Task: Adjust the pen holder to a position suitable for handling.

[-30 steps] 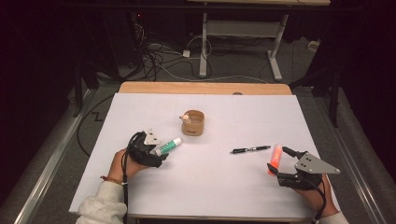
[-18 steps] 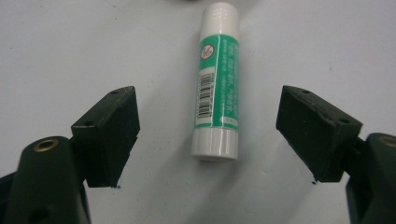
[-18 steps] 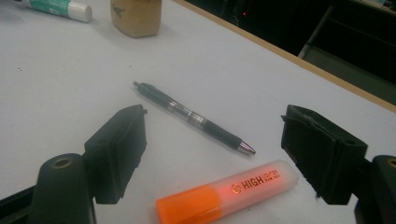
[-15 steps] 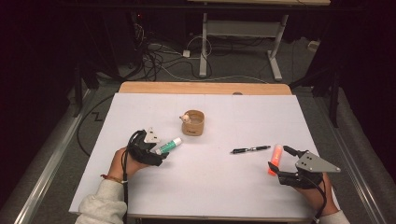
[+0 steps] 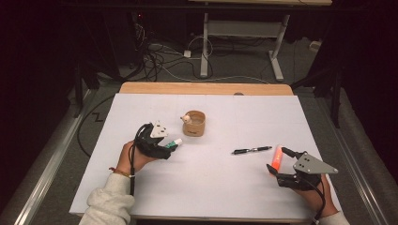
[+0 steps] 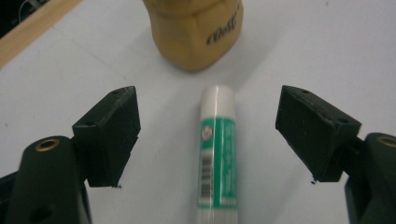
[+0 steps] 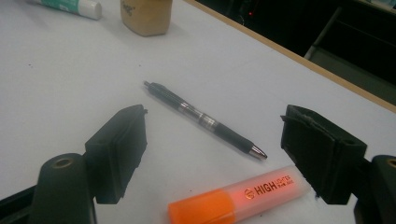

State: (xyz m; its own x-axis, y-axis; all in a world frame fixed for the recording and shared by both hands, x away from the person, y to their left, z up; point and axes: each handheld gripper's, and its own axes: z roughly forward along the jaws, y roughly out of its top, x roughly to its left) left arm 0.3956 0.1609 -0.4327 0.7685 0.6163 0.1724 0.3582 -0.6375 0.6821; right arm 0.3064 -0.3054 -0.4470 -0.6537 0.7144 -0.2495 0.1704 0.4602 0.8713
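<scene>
Wooden cup (image 5: 194,123): contents unclear. Left gripper (image 6: 208,135) & right gripper (image 7: 215,154) jaws apart, holding nothing.

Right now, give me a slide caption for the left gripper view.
Open left tool straddles a green-and-white glue stick lying on the white table, pointing at a tan cup.

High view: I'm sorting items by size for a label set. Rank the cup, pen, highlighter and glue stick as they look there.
1. cup
2. pen
3. highlighter
Glue stick: mostly hidden by the left gripper, so unranked.
</scene>
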